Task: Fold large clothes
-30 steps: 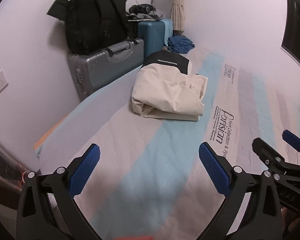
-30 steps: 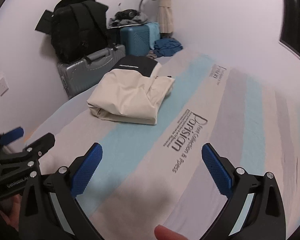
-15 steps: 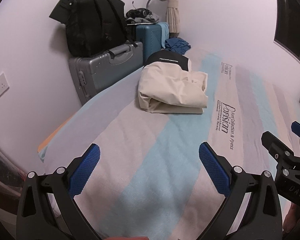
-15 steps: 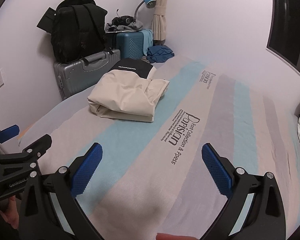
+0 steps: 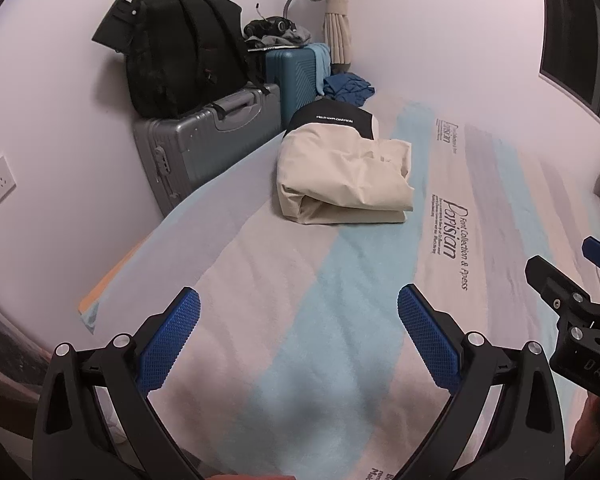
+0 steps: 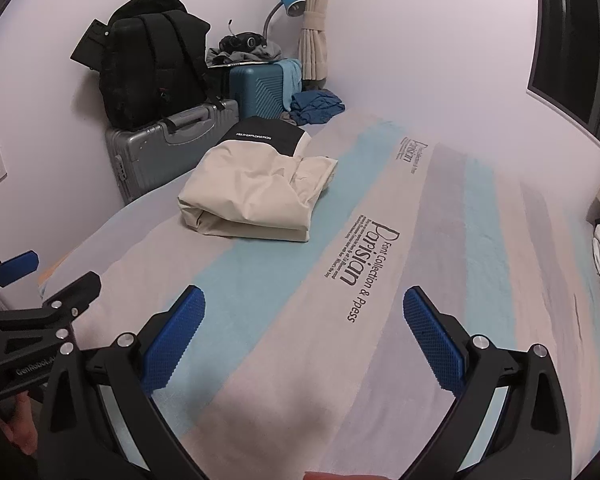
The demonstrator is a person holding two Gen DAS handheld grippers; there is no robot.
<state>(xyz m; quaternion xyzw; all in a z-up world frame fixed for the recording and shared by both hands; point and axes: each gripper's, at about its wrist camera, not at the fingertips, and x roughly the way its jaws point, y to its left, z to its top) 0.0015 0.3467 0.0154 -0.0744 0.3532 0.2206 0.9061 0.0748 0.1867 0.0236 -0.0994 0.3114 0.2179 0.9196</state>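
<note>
Both grippers drawn back from folded beige-and-black fabric jacket [image 5: 342, 176]; left gripper [image 5: 300, 334], right gripper [image 6: 304, 330] jaws apart, empty; fold judged finished.

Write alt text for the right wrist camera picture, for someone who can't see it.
A folded beige jacket with a black collar panel lies on a striped bed sheet, ahead of the open, empty right gripper with blue fingers. Behind it, a black backpack sits on a grey suitcase by the wall; the left gripper shows at left.
</note>
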